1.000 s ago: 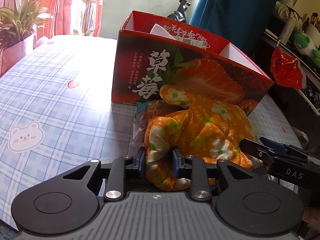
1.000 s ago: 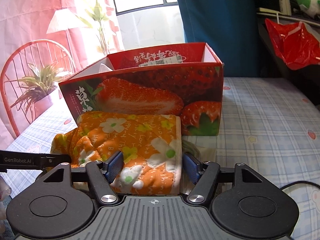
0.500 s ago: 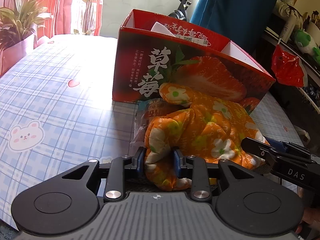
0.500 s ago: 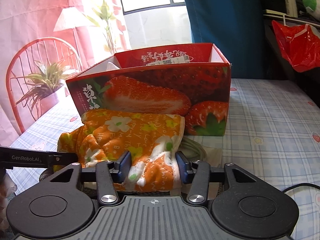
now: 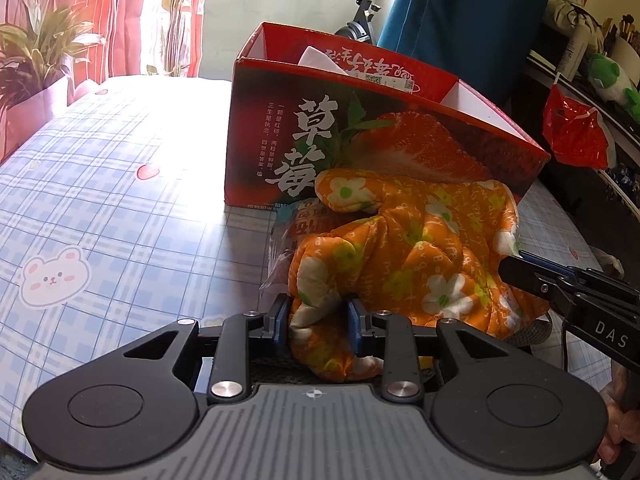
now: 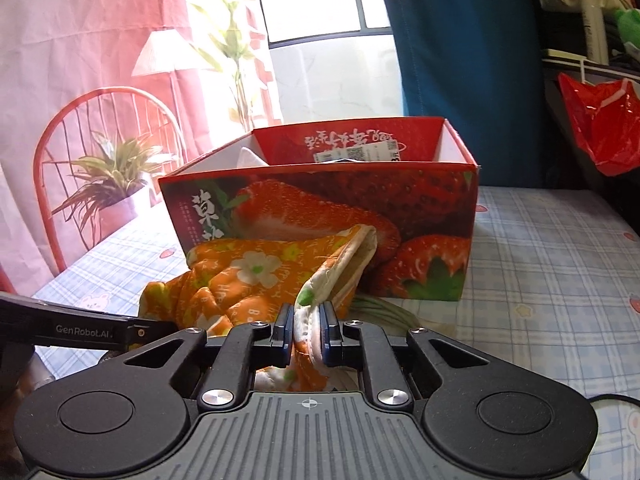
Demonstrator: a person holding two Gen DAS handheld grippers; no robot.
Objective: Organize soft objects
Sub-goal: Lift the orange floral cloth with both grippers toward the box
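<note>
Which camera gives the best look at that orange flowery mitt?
The left wrist view: the orange mitt spreads out whole before the strawberry box. The right wrist view shows mainly its white-edged cuff.

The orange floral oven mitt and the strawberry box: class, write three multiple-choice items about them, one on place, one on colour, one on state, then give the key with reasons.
1. Where does the orange floral oven mitt lie?
A. inside the box
B. on the table in front of the strawberry box
C. on the chair

2. What colour are the mitt's flowers?
A. white with green centres
B. blue
C. black

3. How does the right gripper stand?
A. wide open, empty
B. out of view
C. shut on the mitt's cuff

Key: 1 B, it rests against the box's front wall; 2 A, the petals are white; 3 C, both pads pinch the cuff edge.
</note>
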